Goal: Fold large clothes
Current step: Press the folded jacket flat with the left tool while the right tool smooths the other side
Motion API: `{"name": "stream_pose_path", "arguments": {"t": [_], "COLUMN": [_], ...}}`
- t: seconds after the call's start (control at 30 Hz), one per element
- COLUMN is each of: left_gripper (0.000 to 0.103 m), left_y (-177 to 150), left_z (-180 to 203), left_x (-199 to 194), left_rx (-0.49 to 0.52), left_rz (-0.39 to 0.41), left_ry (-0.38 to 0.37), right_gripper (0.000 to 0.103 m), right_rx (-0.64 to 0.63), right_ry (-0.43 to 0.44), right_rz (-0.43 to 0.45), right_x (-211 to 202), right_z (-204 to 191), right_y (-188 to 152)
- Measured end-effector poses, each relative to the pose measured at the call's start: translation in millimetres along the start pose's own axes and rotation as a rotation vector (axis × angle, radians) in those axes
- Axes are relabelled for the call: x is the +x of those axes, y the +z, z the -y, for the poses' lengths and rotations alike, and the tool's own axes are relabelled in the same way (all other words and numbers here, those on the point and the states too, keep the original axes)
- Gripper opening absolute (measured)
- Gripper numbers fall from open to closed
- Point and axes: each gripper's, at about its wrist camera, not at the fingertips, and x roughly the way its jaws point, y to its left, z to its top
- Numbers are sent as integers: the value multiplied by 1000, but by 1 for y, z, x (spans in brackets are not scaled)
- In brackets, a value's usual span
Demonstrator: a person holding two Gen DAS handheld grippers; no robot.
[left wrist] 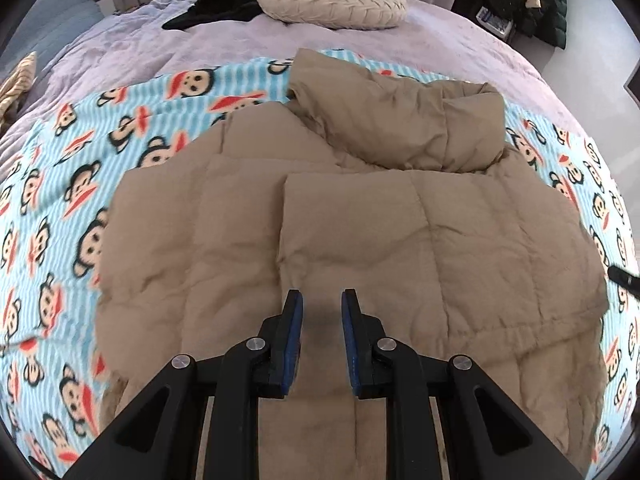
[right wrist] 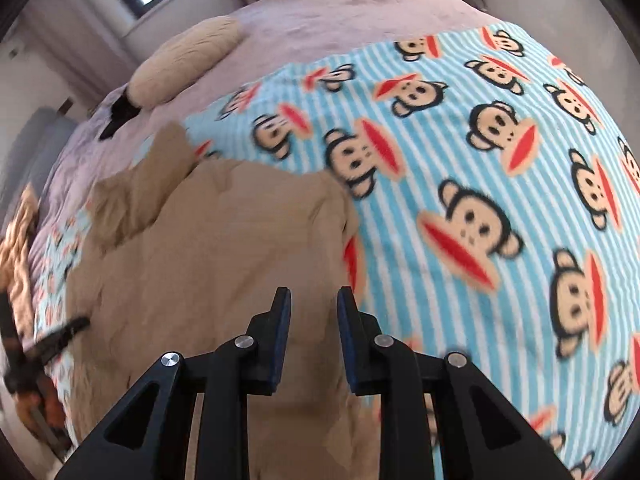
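Now, from the left wrist view, your left gripper [left wrist: 321,300] hung above the tan padded jacket [left wrist: 360,232], which lay spread on the monkey-print blanket [left wrist: 60,200] on the bed [left wrist: 440,36]. Its jaws stood a small gap apart and nothing was between the pads; only the jacket surface showed through the gap, below them. The jacket reached away from the tongs toward the cream pillow [left wrist: 332,0]: the collar end was far, the hem end was near you. One front panel was already folded over the body, and a sleeve [left wrist: 392,120] lay bunched across the top. The tip of the other gripper showed at the right edge of this view, just beside the jacket's right side.

Then, in the right wrist view, your right gripper [right wrist: 313,300] pointed down at the right edge of the jacket [right wrist: 208,248], close to where the tan cloth met the blanket [right wrist: 480,160]. The jaws were also a little apart and empty, with no cloth pinched. The jacket lay to the left of these tongs and ran away from them toward the pillow [right wrist: 188,60]. The picture was blurred, so I cannot tell if the pads touched the cloth.

I judge that the right hand was nearer to the free side edge, so the next fold across the long axis would probably start from there.
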Motion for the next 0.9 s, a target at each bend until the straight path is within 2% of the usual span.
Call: {"name": "stream_pose_path", "arguments": {"t": [0.1,0.27,0.5,0.53,0.63,0.77,0.83,0.87,0.9], "left_gripper": [22,22,22,22,22,23,73,103,103], "left_y": [-11,-27,-39,-42,-51,-67,-74,-79,-83], "left_z": [3,1,3,4,6,10,11,11,12], "left_x": [0,16,-14,-21,-38,-57,-64,-70,-78], "left_rx": [13,-3,-33,-40,-56,-66,-73,-80,-79], "left_rz": [-29,-83,-68,-64,-42,-16,-15,9,48], "left_ry": [21,66,101,103,100,95,95,110,125], "right_gripper": [25,25,29,31,48,49,50,54,55], "right_rx": [-13,-5,-13,-6,13,12,16,17,20], "right_ry": [27,12,35,46,70,96,106,109,112], "right_rz": [-39,-107,-107,-109,-117,-132,-147,-155,-161], "right_x": [-5,15,-6,-11,-25,-34,-35,-34,-34], "right_z": [-3,1,1,1,1,-2,-4,-4,-5], "right_y": [-21,-35,-41,-43,-53,-67,-74,-76,-79]}}
